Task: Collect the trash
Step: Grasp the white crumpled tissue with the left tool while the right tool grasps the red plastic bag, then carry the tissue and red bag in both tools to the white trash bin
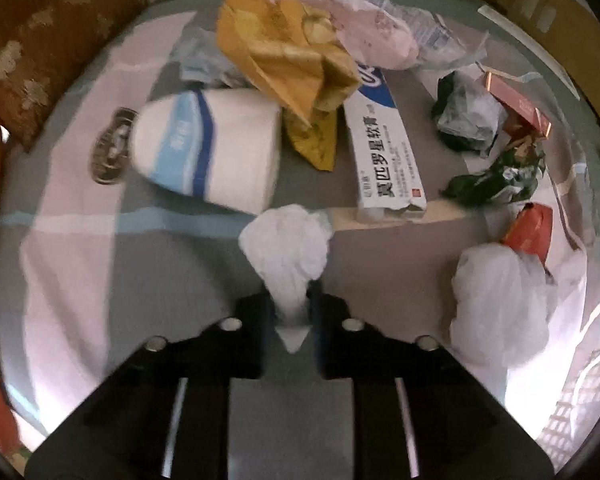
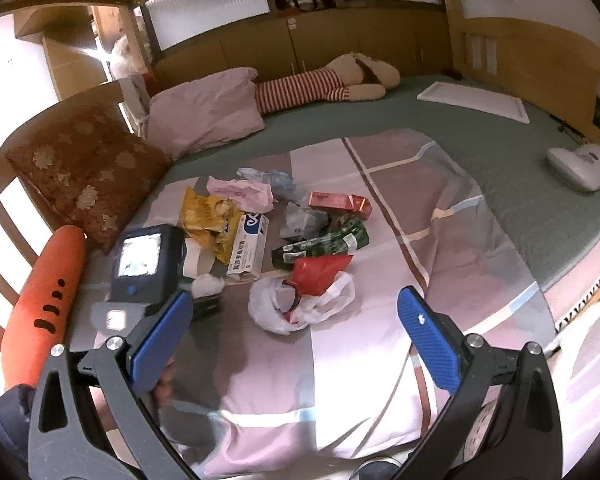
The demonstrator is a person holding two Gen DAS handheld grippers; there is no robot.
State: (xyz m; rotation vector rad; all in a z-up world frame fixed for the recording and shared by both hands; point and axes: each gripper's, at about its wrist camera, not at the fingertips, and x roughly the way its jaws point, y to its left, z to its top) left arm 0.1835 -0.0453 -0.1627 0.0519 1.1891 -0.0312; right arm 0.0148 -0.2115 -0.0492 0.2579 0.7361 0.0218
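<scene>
1. The quilt (image 2: 340, 360) fills the frame's middle, trash heaped at its centre left.
2. Right gripper (image 2: 296, 344), bottom, gapes wide, holding nothing.
3. Left gripper (image 1: 291, 312), bottom centre, pinches a crumpled tissue (image 1: 288, 248).

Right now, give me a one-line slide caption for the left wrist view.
Left gripper pinches a crumpled white tissue above the bedspread, with a toilet paper roll and ointment box beyond.
</scene>
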